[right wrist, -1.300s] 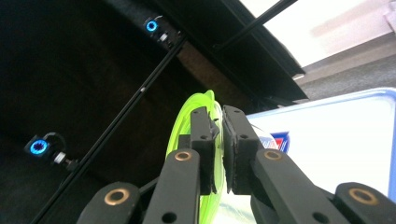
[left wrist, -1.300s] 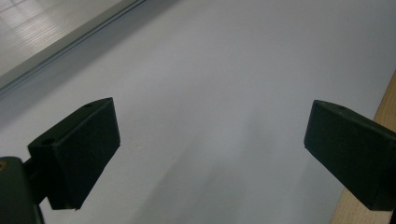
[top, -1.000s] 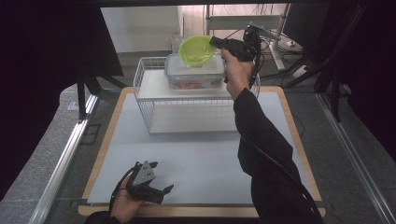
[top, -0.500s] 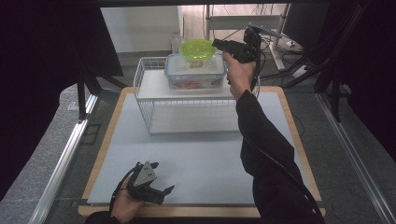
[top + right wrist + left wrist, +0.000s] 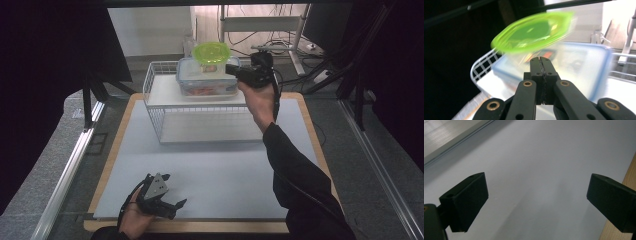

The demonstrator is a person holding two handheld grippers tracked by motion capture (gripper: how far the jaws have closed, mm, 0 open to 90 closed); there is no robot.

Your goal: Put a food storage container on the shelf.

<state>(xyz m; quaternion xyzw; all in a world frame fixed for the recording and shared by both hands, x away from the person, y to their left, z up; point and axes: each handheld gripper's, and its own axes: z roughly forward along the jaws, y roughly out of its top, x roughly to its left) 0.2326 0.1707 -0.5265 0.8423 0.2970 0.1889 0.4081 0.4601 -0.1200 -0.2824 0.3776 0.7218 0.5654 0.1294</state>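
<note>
Pale grey matting covers the surface [image 5: 210,165], which has a wooden rim and carries a white wire rack [image 5: 165,107] at its far end. On top of that rack sits a clear lidded container [image 5: 207,82] with reddish contents, and a lime-green lid [image 5: 211,51] sits on top of it, seemingly tilted and not seated flat. Just beside it, on its right in the high view, is the right hand-held gripper [image 5: 540,60]; its jaws have just been closing and now meet pad to pad with nothing between them, their tips close under the green lid's edge. The blur in the right gripper view suggests the lid or the hand is in motion.

The risk, as I judge it, is that the lid, being loose and light, slides off the container's back or side and drops behind the rack if nudged again. Near the front edge, the left hand-held gripper [image 5: 536,202] rests with its jaws wide apart over bare matting.
</note>
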